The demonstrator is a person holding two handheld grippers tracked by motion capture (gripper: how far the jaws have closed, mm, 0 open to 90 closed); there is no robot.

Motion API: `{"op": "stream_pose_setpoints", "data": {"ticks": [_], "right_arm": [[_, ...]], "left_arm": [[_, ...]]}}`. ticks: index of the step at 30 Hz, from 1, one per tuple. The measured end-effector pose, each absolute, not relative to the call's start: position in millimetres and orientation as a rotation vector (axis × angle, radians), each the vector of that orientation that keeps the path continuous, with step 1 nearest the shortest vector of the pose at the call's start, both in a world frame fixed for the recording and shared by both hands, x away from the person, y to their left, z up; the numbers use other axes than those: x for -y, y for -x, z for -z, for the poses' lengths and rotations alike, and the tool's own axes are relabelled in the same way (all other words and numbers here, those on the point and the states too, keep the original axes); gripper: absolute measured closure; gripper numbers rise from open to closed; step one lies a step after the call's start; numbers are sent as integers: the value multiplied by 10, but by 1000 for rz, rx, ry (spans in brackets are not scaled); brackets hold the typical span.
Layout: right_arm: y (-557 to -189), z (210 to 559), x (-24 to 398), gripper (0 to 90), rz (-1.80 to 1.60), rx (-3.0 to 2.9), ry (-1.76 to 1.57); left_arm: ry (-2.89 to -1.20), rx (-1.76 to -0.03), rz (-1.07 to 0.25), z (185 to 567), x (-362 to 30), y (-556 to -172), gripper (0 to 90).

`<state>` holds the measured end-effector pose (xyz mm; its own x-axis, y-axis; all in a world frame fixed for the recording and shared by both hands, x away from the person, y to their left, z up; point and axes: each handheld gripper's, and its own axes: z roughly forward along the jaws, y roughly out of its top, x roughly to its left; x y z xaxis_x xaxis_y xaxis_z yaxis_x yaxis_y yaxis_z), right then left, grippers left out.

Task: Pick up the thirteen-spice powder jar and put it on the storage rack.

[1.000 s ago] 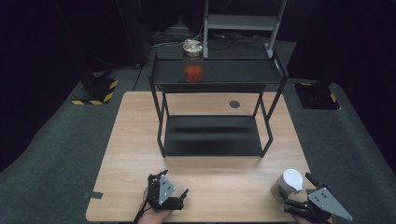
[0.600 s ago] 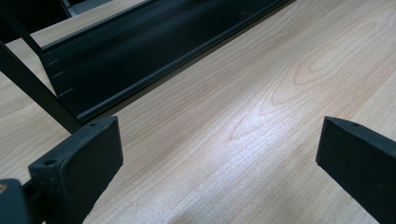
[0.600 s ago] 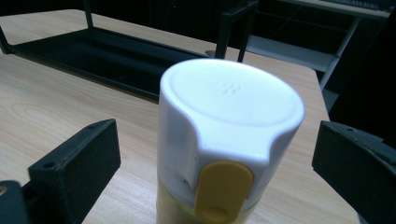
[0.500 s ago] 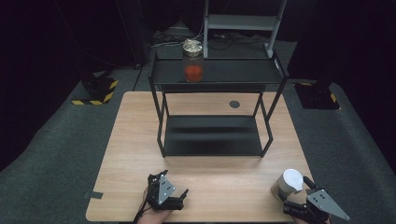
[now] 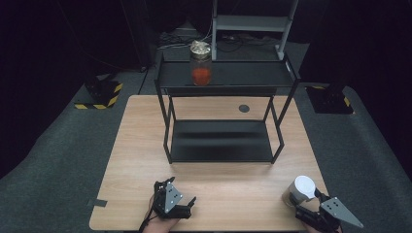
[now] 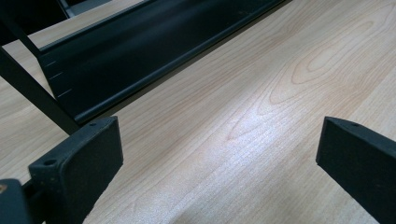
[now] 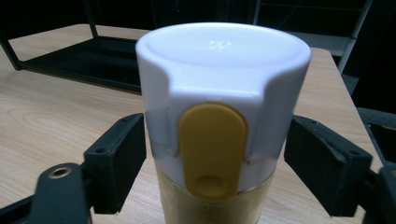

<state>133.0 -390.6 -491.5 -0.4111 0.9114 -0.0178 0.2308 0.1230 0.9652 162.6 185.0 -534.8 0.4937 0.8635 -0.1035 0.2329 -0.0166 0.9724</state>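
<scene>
High view: the right gripper (image 5: 311, 206) is sitting at the table's (image 5: 145, 145) five o'clock corner, with the left gripper (image 5: 180, 203) at seven. Left gripper view: its jaws are gaping over bare wood. Right gripper view: jaws have just been closing, hugging the white-capped shaker (image 7: 219, 126); contact is unclear.

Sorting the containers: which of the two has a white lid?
The jar between the right tool's jaws at the table's near edge; the shelf jar holds something red.
</scene>
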Motion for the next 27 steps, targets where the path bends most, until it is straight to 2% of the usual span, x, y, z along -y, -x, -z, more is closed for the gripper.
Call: {"op": "stream_pose_setpoints", "data": {"ticks": [8,27], "right_arm": [[-1358,4990,3912,277,-1351,-1737,-1128],[-1359,5032,3873,293,-1345,-1719,-1102]], "left_arm": [[-1533,-989,-651,5352,-1856,-1629,7],[-1537,-978,-646,5351,-1877,-1630,7]]}}
